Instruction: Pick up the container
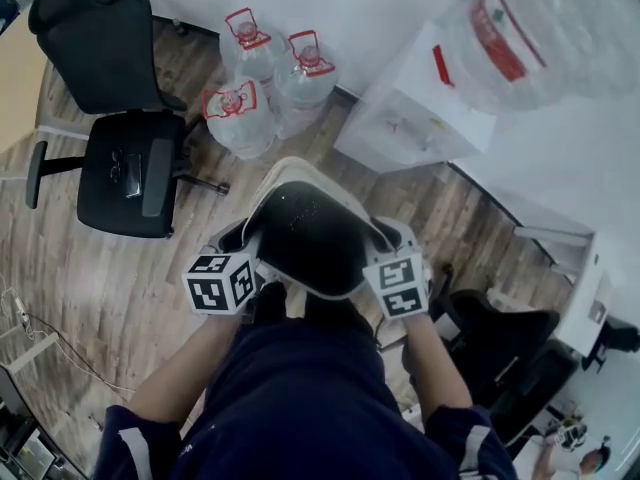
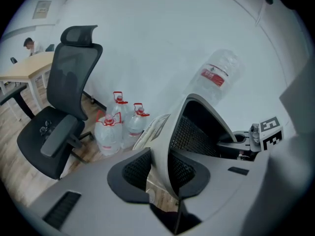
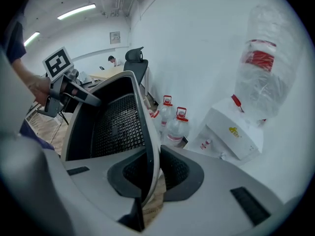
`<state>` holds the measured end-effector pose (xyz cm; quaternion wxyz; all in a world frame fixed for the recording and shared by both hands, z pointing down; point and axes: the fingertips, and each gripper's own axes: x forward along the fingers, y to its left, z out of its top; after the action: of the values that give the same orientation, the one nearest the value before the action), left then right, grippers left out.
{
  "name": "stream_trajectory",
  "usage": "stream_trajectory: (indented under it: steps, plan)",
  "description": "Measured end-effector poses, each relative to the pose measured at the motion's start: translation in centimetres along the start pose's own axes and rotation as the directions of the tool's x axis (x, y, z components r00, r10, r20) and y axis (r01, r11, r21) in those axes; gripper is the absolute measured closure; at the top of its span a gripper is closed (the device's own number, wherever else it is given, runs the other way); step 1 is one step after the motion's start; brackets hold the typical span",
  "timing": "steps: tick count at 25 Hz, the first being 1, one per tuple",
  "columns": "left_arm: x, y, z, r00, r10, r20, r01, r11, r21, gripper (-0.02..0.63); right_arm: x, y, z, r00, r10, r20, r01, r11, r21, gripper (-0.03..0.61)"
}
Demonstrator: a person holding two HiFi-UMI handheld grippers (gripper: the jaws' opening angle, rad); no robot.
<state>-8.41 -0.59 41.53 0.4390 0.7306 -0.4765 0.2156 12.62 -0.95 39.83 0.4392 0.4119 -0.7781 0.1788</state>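
Note:
The container (image 1: 305, 230) is a bin, white outside and black mesh inside, held up above the floor in front of the person's lap. My left gripper (image 1: 243, 253) is shut on its left rim and my right gripper (image 1: 388, 256) on its right rim. In the left gripper view the two dark pads press on either side of the white wall (image 2: 160, 167) of the container (image 2: 199, 127). The right gripper view shows the same clamp (image 3: 151, 173) on the edge of the container (image 3: 113, 124). The container's underside is hidden.
Three water jugs (image 1: 258, 88) stand on the wooden floor by the wall. A black office chair (image 1: 125, 153) is at the left. A white water dispenser (image 1: 415, 113) with a big bottle (image 1: 540, 33) stands at the right, another dark chair (image 1: 500, 348) lower right.

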Motion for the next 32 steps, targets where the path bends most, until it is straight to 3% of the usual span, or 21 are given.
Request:
stream_trajectory:
  steps: [11, 32]
  plan:
    - [-3.9, -1.0, 0.0, 0.998, -0.04, 0.041, 0.039, 0.999, 0.018, 0.509, -3.9, 2.2, 0.1, 0.999, -0.04, 0.027, 0.039, 0.999, 0.023, 0.523]
    - [-4.3, -1.1, 1.9, 0.994, -0.076, 0.075, 0.073, 0.997, 0.037, 0.508, -4.5, 1.8, 1.7, 0.995, -0.082, 0.05, 0.081, 0.996, 0.025, 0.523]
